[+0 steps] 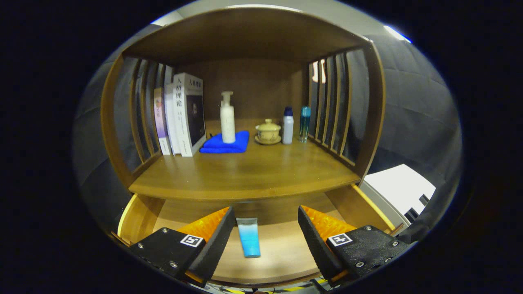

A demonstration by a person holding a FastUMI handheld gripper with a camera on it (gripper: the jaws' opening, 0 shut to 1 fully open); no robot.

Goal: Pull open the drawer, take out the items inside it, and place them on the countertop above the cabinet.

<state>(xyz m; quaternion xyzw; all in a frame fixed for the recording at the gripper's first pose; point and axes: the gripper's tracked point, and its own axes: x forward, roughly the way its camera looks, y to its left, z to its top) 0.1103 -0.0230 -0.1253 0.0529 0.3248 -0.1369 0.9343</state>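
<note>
The gripper [266, 218] hangs over the pulled-out drawer [135, 214] with its fingers spread wide, gripping nothing and touching nothing that can be seen. Between the fingers, a little nearer the left one, a blue-and-white tube [249, 237] lies flat on the drawer floor, its pale cap end pointing toward 12 o'clock and its blue end toward 6 o'clock (clear of both fingers, with bare wood on either side).

Just beyond the fingertips, at 12 o'clock, runs the front edge of the countertop [245, 173], a wooden shelf boxed in by slatted side walls and a wooden top. Further back on it, from 11 o'clock round to 1 o'clock: a row of upright books [182, 114] leaning against the left slats; a folded blue cloth [226, 143] with a white pump bottle [227, 118] standing on it; a tan lidded cup [268, 131] on its saucer; a white bottle with a dark cap [288, 125]; and a tall slim blue bottle [304, 123] just beside the right slats. At about 3 o'clock, outside the cabinet, a white surface [398, 185] shows.
</note>
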